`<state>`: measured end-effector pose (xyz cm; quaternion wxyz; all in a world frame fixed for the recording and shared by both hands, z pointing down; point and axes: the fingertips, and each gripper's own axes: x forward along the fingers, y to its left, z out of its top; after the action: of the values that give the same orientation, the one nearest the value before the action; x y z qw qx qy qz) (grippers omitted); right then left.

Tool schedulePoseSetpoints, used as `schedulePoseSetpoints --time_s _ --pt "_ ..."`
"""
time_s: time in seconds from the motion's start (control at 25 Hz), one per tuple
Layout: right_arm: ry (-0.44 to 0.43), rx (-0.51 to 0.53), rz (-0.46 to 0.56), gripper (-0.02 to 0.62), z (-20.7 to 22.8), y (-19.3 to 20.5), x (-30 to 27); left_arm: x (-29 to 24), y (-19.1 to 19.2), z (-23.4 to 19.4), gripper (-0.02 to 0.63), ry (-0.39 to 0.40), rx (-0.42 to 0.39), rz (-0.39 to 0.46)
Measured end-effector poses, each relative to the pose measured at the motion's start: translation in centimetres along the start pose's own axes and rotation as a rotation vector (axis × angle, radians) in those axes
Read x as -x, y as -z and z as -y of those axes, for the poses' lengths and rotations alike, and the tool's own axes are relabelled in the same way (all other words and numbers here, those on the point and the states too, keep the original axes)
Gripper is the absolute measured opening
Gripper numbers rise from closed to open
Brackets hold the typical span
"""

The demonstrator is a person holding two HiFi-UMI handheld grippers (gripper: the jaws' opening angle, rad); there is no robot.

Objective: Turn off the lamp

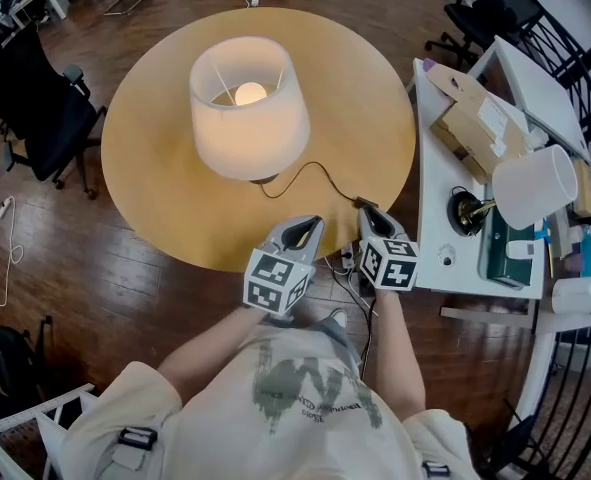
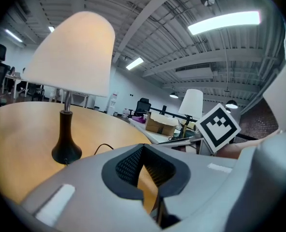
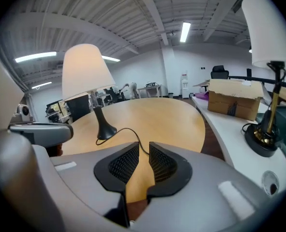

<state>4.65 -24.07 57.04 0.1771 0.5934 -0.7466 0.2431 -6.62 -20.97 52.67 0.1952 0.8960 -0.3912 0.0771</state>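
The lamp (image 1: 250,118) is lit, its bulb glowing inside the shade, so the task is not done: the switch has yet to be found and worked. The right claw (image 3: 142,151) hangs just off the near edge of the round surface (image 1: 355,88) with its jaws a narrow gap apart and nothing between them. The left claw (image 2: 143,151), beside it at the same edge, has its tips drawn together and is empty too. From the lamp's dark base, near the middle of the surface, a black cord (image 1: 315,171) snakes to the near edge and ends close to the right claw; whether a switch sits on it there I cannot tell. On the white surface (image 1: 435,218) to the right, a cardboard box (image 1: 480,123) lies at the far end, its contents hidden.
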Motion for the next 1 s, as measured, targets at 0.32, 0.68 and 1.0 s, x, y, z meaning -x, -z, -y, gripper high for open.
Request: schedulePoseSetpoints --time_s 0.32,0.68,1.0 --pt "-0.147 0.066 0.182 0.051 -7.7 -4.5 4.1 2.7 -2.4 -0.8 0.000 -0.041 -0.002 0.078" --pt "-0.296 0.143 0.317 0.015 -15.4 -7.6 7.7 8.2 -5.3 -1.7 0.000 -0.130 0.002 0.191" --pt "-0.391 0.196 0.309 0.012 -18.3 -6.4 9.1 10.8 -5.0 -1.6 0.000 -0.219 0.026 0.220"
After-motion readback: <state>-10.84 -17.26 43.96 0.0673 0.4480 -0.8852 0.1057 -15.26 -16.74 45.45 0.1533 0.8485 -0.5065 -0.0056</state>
